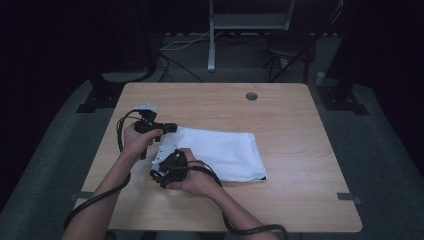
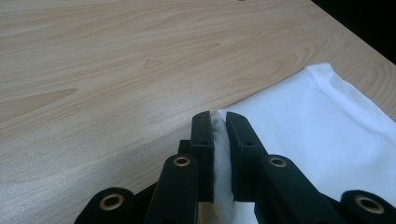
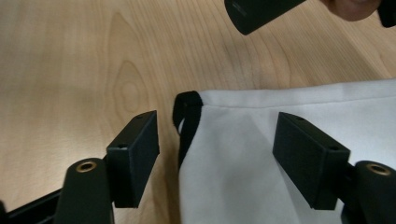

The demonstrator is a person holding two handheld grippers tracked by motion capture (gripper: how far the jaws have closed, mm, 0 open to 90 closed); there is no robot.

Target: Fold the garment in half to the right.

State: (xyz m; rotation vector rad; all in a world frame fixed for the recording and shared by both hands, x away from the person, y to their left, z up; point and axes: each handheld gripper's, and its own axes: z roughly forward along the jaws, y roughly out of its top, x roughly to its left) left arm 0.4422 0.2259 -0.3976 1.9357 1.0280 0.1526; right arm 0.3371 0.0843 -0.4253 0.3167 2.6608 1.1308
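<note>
A white cloth bag (image 1: 225,152) lies flat on the wooden table (image 1: 290,115), left of its middle. My left gripper (image 1: 172,127) is at the bag's far left corner. In the left gripper view it (image 2: 219,122) is shut on a pinch of the white cloth (image 2: 317,126). My right gripper (image 1: 169,161) sits at the bag's near left corner. In the right gripper view its jaws (image 3: 217,123) stand open on either side of the cloth corner (image 3: 243,154) with its black loop (image 3: 187,112), and the pads are off it. The left gripper's jaw (image 3: 259,11) shows beyond.
A round cable hole (image 1: 251,96) sits near the table's far edge. A white frame stand (image 1: 247,22) and a dark chair (image 1: 292,47) are on the floor behind the table. Bare wood lies right of and behind the bag.
</note>
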